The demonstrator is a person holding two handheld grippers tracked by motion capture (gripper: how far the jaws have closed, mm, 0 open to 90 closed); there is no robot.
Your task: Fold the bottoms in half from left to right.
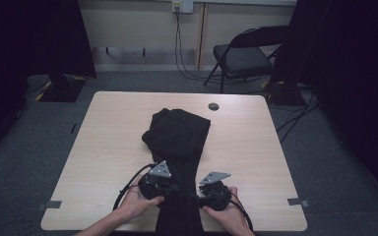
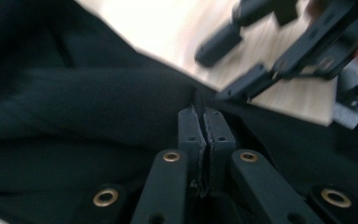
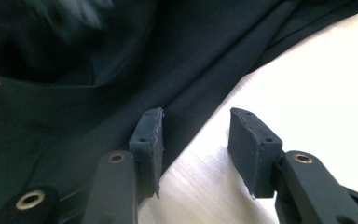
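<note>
A dim room with grey carpet holds a light wood desk (image 1: 103,147); beyond the desk's far edge stands a black folding chair (image 1: 243,56) against a pale wall, with cables hanging from a wall socket (image 1: 182,6). A small dark round grommet (image 1: 213,106) sits near the desk's far edge.

A black garment (image 1: 177,135), possibly trousers though the dim light makes that hard to confirm, lies down the middle of the desk, bunched just short of the grommet and running in a narrower strip to the near edge.

The left tool (image 2: 204,116) sits on the garment's near strip at its left side, held by the person's left hand (image 1: 137,199). Its jaws are clenched together with a thin fold of the black cloth pinched between them.

The right tool (image 3: 196,140) is at the garment's right edge, held by the right hand (image 1: 226,211). Its jaws stand apart, released: one pad rests at the cloth's edge, the other over bare desk beside it, nothing gripped between them.
</note>
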